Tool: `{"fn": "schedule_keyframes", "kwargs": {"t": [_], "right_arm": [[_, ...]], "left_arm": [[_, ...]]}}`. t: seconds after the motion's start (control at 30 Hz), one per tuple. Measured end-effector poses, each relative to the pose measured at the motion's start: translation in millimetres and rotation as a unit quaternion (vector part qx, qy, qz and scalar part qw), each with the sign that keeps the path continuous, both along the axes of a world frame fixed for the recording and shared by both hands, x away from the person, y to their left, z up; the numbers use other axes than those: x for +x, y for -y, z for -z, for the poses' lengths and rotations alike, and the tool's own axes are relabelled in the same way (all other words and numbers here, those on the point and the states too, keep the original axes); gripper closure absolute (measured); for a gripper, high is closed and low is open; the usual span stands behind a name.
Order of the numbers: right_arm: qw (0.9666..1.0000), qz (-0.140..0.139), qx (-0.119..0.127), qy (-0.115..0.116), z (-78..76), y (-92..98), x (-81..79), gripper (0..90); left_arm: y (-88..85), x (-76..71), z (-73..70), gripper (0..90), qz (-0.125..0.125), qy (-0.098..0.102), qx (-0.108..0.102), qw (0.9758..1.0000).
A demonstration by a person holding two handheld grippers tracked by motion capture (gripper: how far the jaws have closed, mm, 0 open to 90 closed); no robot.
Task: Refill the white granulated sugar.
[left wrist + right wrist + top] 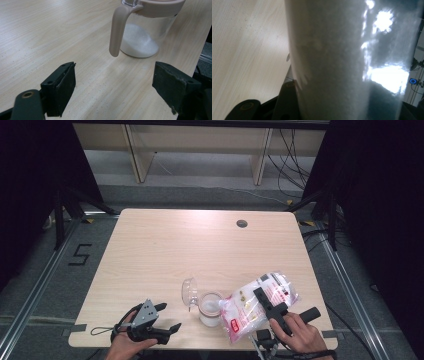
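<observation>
The bag [257, 307] is clear plastic with red and white print, packed with white grains, and lies tilted at the table's [165, 250] near right edge, its lower end toward the jar [210, 308]. The jar is clear with a pink rim and handle, its lid flipped open, and has white grains heaped inside. The right gripper [267, 306] is clamped across the bag's middle, with the hand [295, 332] behind it. The left gripper [167, 317] rests near the table's front edge, left of the jar, jaws spread wide and holding nothing.
</observation>
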State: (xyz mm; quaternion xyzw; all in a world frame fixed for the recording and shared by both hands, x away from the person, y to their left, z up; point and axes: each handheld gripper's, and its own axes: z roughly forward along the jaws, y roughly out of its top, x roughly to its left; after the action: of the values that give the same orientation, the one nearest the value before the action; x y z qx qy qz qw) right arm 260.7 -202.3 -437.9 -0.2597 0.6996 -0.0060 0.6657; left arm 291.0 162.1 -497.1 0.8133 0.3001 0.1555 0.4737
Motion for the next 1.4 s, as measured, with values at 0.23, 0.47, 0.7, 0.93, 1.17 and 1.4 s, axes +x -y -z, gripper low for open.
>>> {"fn": "schedule_keyframes", "kwargs": {"t": [0.23,0.47,0.7,0.93,1.17,1.4], "right_arm": [[1.0000,0.001,0.004,-0.002,0.4,0.3,-0.2,62.3],[1.0000,0.003,0.007,-0.004,0.5,0.9,-0.3,62.3],[1.0000,-0.001,0.003,-0.002,-0.4,0.9,0.6,62.4],[1.0000,-0.007,0.002,0.000,-1.5,0.8,1.2,62.5],[0.9998,0.002,0.016,-0.011,1.6,2.7,1.7,62.5],[0.9999,0.000,0.009,-0.006,-0.5,2.0,1.2,62.6]], "left_arm": [[0.0,0.0,0.0,18.4,0.000,0.000,0.000,1.0000],[-0.3,0.1,-0.3,18.4,0.000,0.000,0.002,1.0000],[-1.1,0.3,-0.7,18.4,0.002,0.001,0.008,1.0000],[1.1,-1.5,0.4,18.4,-0.008,-0.010,-0.008,0.9999],[-0.1,0.0,-0.2,18.4,0.000,0.000,0.001,1.0000],[-0.7,0.1,-0.1,18.4,0.001,-0.003,0.000,1.0000]]}}
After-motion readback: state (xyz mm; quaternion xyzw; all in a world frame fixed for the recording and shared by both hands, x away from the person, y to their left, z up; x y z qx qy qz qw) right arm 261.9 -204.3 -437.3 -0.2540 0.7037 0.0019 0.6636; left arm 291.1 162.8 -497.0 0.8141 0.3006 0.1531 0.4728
